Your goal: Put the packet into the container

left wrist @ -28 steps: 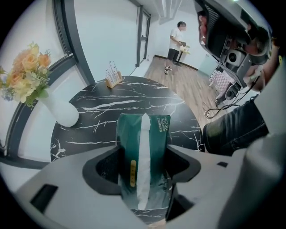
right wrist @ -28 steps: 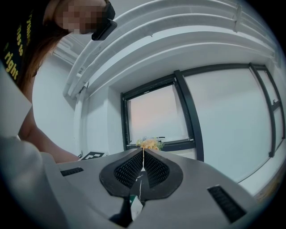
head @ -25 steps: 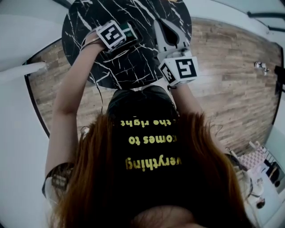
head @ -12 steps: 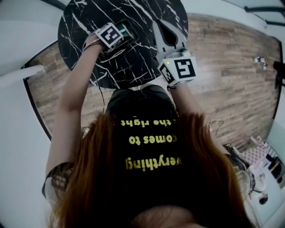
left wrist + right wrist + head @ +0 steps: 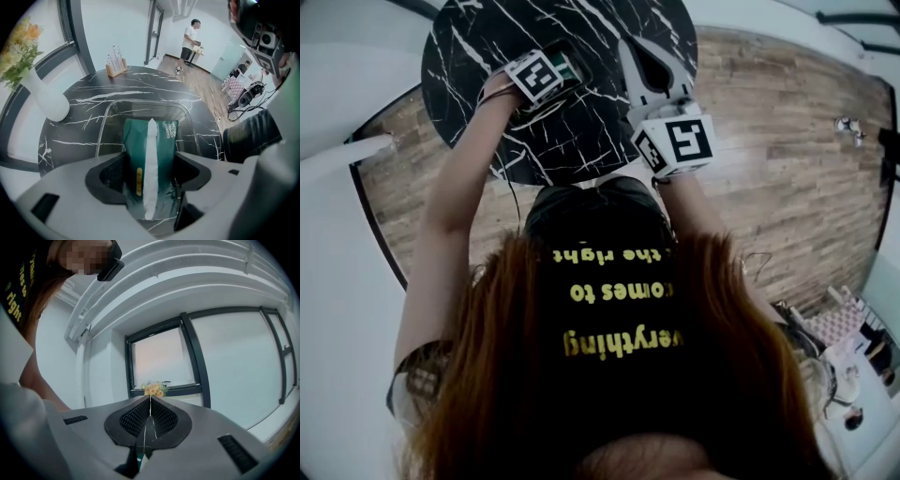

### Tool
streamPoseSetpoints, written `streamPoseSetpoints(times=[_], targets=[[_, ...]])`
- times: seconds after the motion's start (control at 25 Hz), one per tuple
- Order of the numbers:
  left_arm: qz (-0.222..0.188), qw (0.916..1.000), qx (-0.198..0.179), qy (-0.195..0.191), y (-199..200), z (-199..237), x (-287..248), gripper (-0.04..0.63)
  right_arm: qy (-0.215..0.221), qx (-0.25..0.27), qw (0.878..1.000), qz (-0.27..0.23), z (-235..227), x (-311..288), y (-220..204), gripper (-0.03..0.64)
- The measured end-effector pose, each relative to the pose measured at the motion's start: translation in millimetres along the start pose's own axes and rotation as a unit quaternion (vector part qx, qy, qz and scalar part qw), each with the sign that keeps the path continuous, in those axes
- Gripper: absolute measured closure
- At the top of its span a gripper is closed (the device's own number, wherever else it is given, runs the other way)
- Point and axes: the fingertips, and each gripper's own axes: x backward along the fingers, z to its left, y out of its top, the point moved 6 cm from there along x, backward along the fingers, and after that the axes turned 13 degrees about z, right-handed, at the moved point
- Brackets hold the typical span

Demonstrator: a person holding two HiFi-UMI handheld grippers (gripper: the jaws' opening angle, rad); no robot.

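Shirt [image 5: 619, 314], black: yellow print, inverted in the head view, reads "everything", "comes to", "the right". Packet [image 5: 164, 154], green: small white print at its far right corner, illegible.

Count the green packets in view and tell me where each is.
1: the green packet is gripped between the left gripper's fingers, over the clear container. Others may be hidden.

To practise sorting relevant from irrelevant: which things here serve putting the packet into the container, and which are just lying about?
In the job: green packet, clear container, left gripper.
Lying about: white vase, flowers, wooden holder.
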Motion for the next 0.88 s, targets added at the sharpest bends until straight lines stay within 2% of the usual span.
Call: streamPoseSetpoints(times=[0.12, 0.32, 0.52, 0.68, 0.88], targets=[[-0.006, 0.9997, -0.005, -0.022, 2.5, -7.2, -0.3, 0.296, 0.003, 0.000, 1.000, 0.000, 0.5, -1.1, -1.1, 0.598], [-0.007, 0.9998, -0.010, -0.017, 3.0, -5.9, 1.1, 0.276, 0.007, 0.002, 1.000, -0.001, 2.5, -2.6, -0.3, 0.598], [-0.016, 0.9988, -0.016, -0.043, 6.6, -17.4, 7.8, 0.250, 0.008, 0.000, 1.000, -0.002, 1.4, 3.2, -0.6, 0.598], [-0.019, 0.9993, -0.021, -0.023, 6.9, -8.5, 17.2, 0.235, 0.011, 0.000, 1.000, -0.003, 3.9, 1.7, -0.2, 0.598], [-0.005, 0.9994, -0.020, -0.027, -1.4, -9.6, 20.5, 0.235, 0.014, -0.001, 1.000, -0.005, 4.4, 0.9, 1.0, 0.598]])
